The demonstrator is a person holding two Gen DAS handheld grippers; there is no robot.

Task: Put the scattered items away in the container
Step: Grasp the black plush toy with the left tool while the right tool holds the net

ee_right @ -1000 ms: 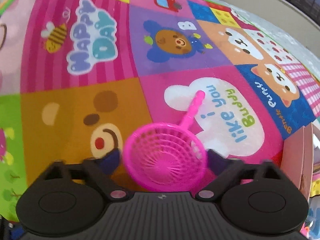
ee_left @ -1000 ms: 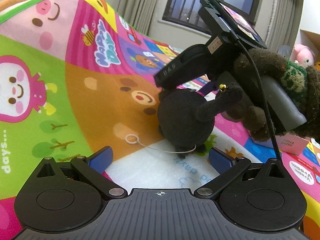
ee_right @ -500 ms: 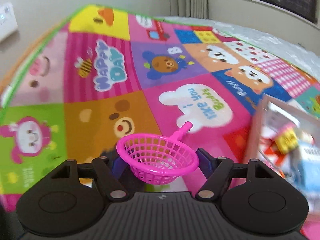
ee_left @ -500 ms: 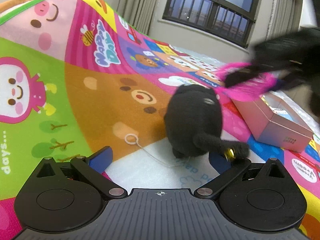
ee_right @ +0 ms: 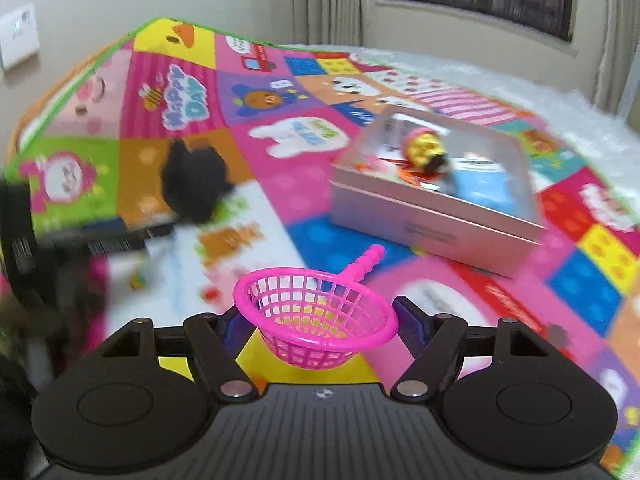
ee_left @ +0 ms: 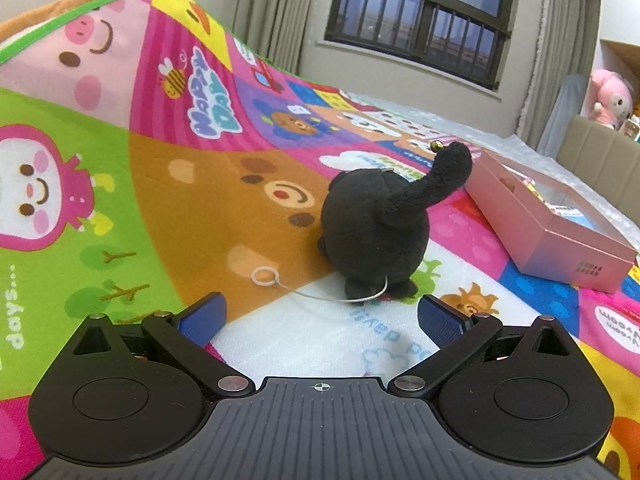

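Plastic, pink and open-meshed, the small strainer basket (ee_right: 320, 316) sits clamped by its rim between the right tongs (ee_right: 318, 320); light and slightly springy, it likely needs little squeeze. Ahead lies the pink rectangular box (ee_right: 432, 216). Left tongs (ee_left: 320, 316) gape empty before the soft black plush toy (ee_left: 376, 224).

Setting: a room in a home, most likely a bedroom or child's play area. Evidence: a bright cartoon play mat (ee_left: 168, 184) (animals, a bee, "Happy Day" lettering) covers the surface, full-length beige curtains (ee_left: 260, 8) flank a dark window with a railing (ee_left: 420, 20), and a pink plush toy (ee_left: 610, 98) sits on a ledge at the far right. A wall switch plate (ee_right: 18, 36) on a plain painted wall fits domestic fittings.
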